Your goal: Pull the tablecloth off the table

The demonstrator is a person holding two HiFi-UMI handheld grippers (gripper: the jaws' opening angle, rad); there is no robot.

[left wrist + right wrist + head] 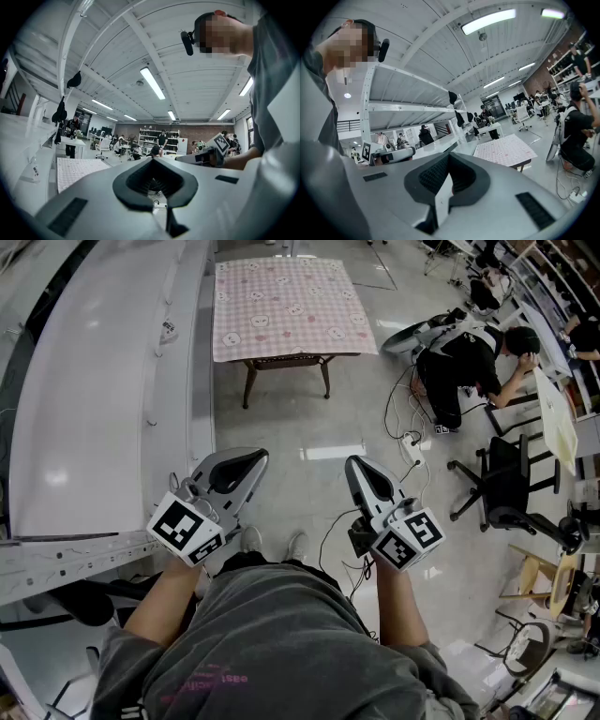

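The pink patterned tablecloth lay spread flat over the desk, its hem hanging past the near edge, so the desk was not bare. The left tongs and right tongs were held near the person's body, well apart from the desk, both narrowed shut with nothing between them. I judged the step to be the approach. The next move would call for reaching the near edge, opening both tongs and pinching the hanging hem.

Tablecloth pink-checked with white spots — table legs dark brown.
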